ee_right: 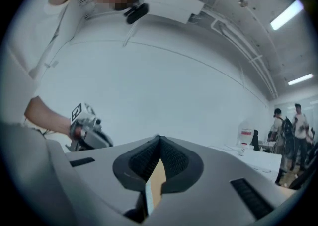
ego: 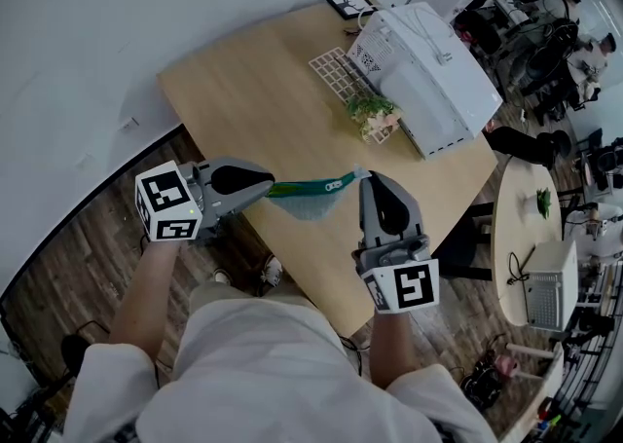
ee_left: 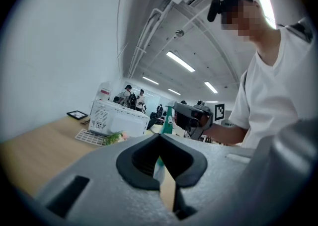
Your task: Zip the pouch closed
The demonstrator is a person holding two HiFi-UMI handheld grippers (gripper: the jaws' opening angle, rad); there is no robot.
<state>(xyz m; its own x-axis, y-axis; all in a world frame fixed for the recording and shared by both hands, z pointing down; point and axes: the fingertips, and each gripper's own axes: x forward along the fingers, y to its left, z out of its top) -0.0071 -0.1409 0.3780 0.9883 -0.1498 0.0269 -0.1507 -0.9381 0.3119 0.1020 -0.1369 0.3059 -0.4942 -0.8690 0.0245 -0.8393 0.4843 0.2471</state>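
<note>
A pouch [ego: 313,194] with a green top band and a see-through body hangs stretched between my two grippers, above the near edge of the wooden table [ego: 243,91]. My left gripper [ego: 270,188] is shut on its left end, and a thin pale edge of the pouch [ee_left: 159,166] shows between the closed jaws of that gripper [ee_left: 160,139]. My right gripper [ego: 368,176] is shut on the pouch's right end. In the right gripper view a narrow strip of the pouch [ee_right: 154,184] is pinched in this gripper [ee_right: 159,140]. Whether a zipper pull is in either grip I cannot tell.
On the table stand a white appliance [ego: 433,76], a white wire rack [ego: 334,66], a small bunch of flowers [ego: 374,116] and a framed picture [ego: 348,4]. A round white table [ego: 516,227] with a white box [ego: 550,287] is at the right. People sit at the far right.
</note>
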